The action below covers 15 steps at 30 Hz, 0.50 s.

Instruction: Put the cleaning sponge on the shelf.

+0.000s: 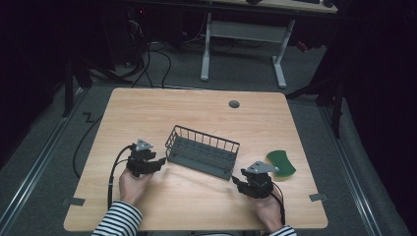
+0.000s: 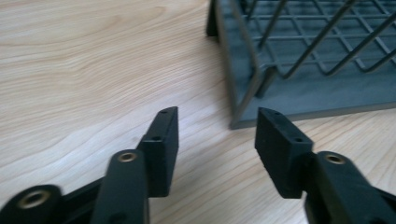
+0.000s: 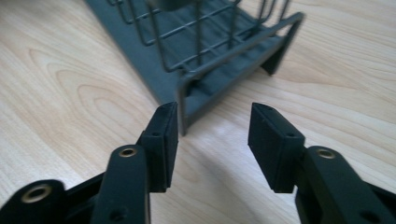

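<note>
While nothing sits between either pair of jaws, reads as a pause beside the work rather than a grip on it. Left of centre in the high view: left gripper (image 1: 156,163), jaws well apart and empty, just off the left end of the dark wire basket (image 1: 202,151). Same story in the left gripper view: pads spread over bare wood, basket corner (image 2: 243,100) in the upper right of the frame, close ahead but untouched. Mid-frame in the high view: basket resting flat on the wooden table (image 1: 196,110), slightly skewed, nothing visible inside. Lower right: right gripper (image 1: 240,181), likewise open and holding nothing, just off the basket's right end; in the right gripper view, near corner (image 3: 183,105) just ahead of the gap between the pads, seemingly short of contact. Farther right, near the table's edge: green sponge (image 1: 282,162), apart from both grippers. Judged from this: basket set down and released or not yet gripped, cannot tell which; sponge outside the basket, possibly still to be handled.
</note>
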Each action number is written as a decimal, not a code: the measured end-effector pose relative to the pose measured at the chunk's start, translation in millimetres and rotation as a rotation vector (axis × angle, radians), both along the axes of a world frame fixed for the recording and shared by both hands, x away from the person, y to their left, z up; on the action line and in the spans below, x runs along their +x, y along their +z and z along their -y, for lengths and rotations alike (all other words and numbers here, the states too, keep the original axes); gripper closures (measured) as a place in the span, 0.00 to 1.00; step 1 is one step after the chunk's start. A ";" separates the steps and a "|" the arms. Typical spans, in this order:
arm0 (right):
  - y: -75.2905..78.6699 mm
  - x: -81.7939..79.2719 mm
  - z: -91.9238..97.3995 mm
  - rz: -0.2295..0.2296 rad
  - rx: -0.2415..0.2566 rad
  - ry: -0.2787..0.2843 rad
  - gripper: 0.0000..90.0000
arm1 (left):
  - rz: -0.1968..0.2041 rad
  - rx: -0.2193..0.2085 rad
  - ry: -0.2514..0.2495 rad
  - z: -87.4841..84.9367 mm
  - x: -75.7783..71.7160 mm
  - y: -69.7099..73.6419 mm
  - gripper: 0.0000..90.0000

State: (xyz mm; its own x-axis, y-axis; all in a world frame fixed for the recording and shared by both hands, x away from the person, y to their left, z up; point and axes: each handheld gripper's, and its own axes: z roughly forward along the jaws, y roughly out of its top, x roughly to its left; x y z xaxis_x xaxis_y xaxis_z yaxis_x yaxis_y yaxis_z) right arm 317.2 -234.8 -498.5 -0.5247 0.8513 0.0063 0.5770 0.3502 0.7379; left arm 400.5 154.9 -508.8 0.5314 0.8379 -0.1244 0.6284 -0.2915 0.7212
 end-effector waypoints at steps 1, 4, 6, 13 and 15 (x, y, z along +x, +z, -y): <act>0.5 -0.1 3.1 0.008 0.008 -0.008 0.56 | 0.005 0.006 0.013 -2.9 -1.7 -0.9 0.49; 3.3 -0.5 12.7 0.038 0.019 -0.041 0.53 | 0.006 0.031 0.045 -12.8 -6.5 -4.7 0.45; 5.5 0.7 21.4 0.069 0.022 -0.067 0.49 | -0.003 0.037 0.067 -20.0 -10.0 -7.2 0.44; 16.1 10.7 54.2 0.040 0.002 -0.177 0.45 | -0.003 0.042 0.142 -44.2 -19.9 -15.0 0.41; 19.6 13.3 62.9 0.031 0.009 -0.204 0.44 | 0.000 0.048 0.157 -47.8 -20.9 -16.7 0.41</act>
